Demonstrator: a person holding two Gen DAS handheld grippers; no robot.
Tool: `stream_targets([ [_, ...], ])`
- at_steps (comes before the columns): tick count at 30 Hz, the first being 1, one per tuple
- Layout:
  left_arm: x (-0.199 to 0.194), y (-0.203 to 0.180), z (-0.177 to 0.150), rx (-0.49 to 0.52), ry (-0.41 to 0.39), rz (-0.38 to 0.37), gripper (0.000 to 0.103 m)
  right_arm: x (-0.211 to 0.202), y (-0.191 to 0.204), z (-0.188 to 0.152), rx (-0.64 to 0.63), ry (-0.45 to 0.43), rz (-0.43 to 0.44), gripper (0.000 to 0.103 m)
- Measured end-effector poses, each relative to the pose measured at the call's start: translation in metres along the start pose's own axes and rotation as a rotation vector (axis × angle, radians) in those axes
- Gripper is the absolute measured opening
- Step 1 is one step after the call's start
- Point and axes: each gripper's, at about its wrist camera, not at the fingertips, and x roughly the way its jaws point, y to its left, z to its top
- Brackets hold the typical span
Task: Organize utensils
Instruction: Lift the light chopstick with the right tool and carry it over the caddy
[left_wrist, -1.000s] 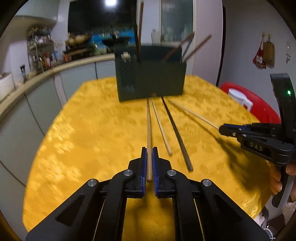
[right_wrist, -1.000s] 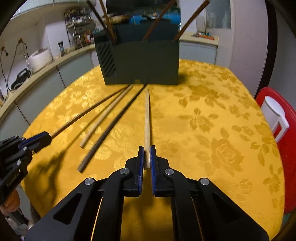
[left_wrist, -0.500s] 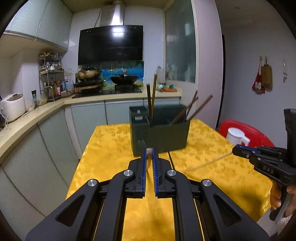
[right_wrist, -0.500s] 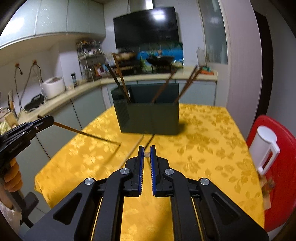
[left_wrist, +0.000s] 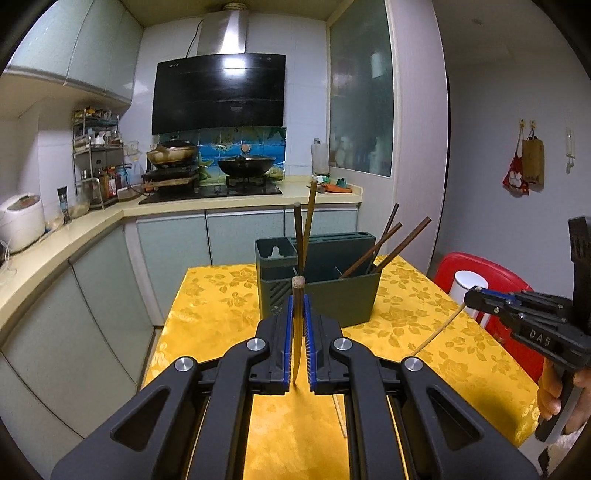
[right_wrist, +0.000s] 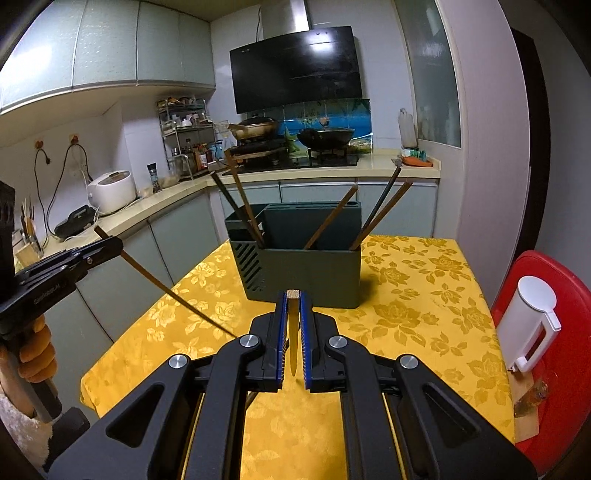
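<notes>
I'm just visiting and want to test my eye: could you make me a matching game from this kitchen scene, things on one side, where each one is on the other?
Things:
1. brown chopstick
2. pale chopstick
3. green utensil holder
4. white jug

Places:
A. on the red stool
B. clamped in the right gripper
C. standing on the yellow tablecloth
D. clamped in the left gripper

Pairs: 1-D, 2-B, 3-C, 4-A

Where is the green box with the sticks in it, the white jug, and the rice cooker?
green box (right_wrist: 306, 273), right wrist view, on its front wall.
white jug (right_wrist: 530, 321), right wrist view, on its body.
rice cooker (right_wrist: 112, 192), right wrist view, on its white side.
</notes>
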Motion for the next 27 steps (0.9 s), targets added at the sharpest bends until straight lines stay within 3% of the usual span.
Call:
stream_targets([
  [14, 0.023, -0.01, 0.069, 0.05, 0.018, -0.028, 0.006, 0.008, -0.027, 0.079, 0.062, -0.003, 0.02, 0.008],
  [21, 0.034, -0.017, 0.113, 0.04, 0.007, -0.063, 0.006, 0.001, -0.025, 0.117, 0.051, -0.055, 0.025, 0.007],
  [27, 0.046, -0.026, 0.151, 0.036, -0.035, -0.049, 0.006, -0.003, -0.023, 0.147, 0.046, -0.1, 0.015, 0.007],
])
